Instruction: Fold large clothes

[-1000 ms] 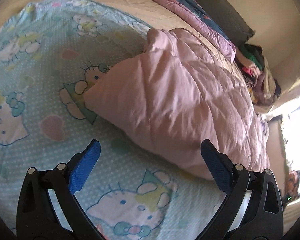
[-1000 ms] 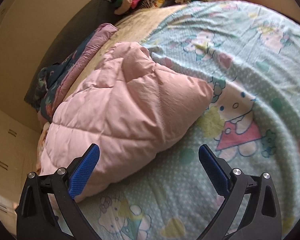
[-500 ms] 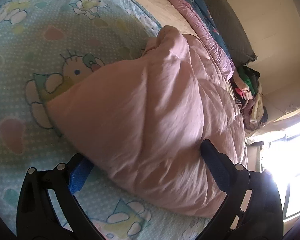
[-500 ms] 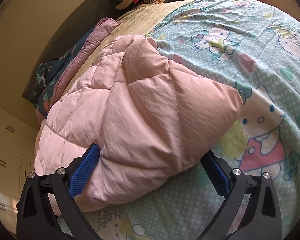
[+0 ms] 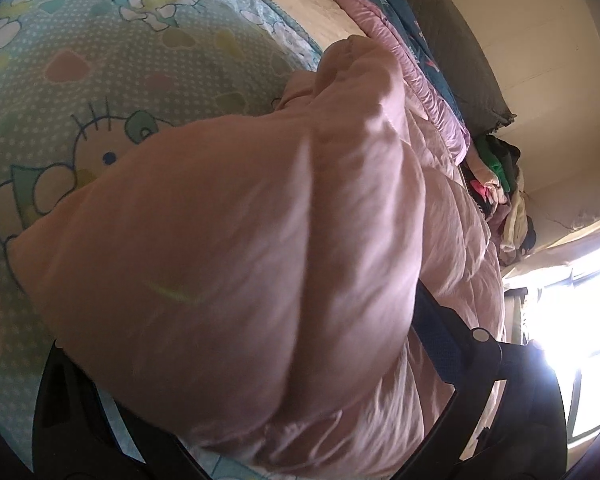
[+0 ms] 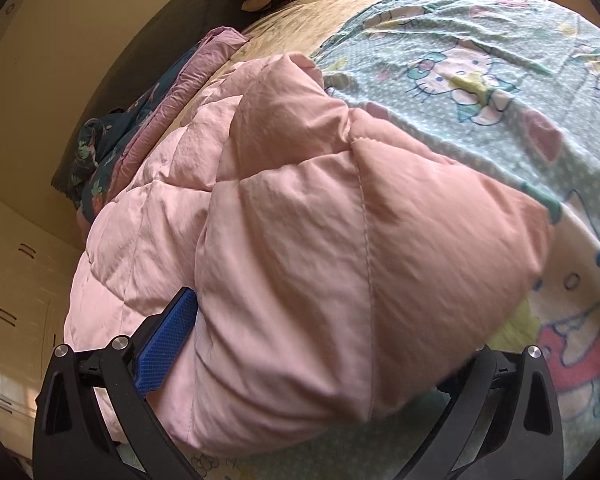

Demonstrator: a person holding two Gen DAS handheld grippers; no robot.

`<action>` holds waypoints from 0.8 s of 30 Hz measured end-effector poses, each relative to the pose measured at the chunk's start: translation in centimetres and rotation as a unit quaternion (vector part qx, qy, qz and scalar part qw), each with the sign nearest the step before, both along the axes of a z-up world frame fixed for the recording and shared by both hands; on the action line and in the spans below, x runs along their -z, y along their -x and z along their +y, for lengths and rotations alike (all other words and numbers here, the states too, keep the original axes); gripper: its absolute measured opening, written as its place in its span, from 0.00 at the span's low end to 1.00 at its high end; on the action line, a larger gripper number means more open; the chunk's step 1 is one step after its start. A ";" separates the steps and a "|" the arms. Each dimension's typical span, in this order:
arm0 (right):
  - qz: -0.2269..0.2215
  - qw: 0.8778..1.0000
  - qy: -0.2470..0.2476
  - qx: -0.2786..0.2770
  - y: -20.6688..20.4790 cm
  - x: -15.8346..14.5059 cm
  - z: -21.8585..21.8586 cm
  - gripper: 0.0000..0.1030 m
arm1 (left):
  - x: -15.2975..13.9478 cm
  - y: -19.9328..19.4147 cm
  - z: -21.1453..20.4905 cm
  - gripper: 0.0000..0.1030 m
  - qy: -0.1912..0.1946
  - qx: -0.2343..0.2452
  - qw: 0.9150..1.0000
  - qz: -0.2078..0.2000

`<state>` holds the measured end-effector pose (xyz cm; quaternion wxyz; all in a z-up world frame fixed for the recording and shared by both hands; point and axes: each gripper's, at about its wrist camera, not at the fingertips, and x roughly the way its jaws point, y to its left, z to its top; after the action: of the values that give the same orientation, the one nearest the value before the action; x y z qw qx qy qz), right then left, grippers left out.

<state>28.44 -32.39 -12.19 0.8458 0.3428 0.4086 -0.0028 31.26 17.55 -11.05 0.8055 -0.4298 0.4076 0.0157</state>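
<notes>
Pink quilted garment (image 6: 308,264): bunched on the cartoon-print sheet (image 6: 480,80)
Left gripper (image 5: 236,360): jaws spread wide, garment's folded bulk between them
Right gripper (image 6: 320,364): jaws apart, straddling the garment's near edge

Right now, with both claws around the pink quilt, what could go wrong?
1. Both claws, left and right, stand wide open around a thick fold of the quilt, so they may close on only the top layer, which then slips out.
2. The sheet lies directly under the quilt, so a low claw finger could catch it too.
</notes>
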 end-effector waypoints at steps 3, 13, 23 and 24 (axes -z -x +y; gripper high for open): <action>-0.004 1.000 0.002 -0.007 -0.4 -0.1 0.1 0.95 | -0.1 0.0 -0.1 0.92 -0.007 -0.001 1.000 -0.005; -0.024 0.998 0.017 -0.051 -1.1 -1.1 1.3 0.59 | -1.5 -0.4 -1.3 0.84 -0.054 0.003 0.998 -0.019; -0.053 0.985 0.134 -0.099 -0.9 -3.9 4.0 0.33 | -6.0 -0.8 -4.4 0.38 -0.203 0.062 0.976 -0.059; -0.056 0.982 0.147 -0.103 -0.9 -4.3 4.3 0.32 | -6.1 -0.8 -4.5 0.35 -0.213 0.066 0.973 -0.060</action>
<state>29.38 -28.08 -7.91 0.9043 0.1707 0.3889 0.0433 32.05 13.03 -4.90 0.9009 -0.2205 0.3730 0.0231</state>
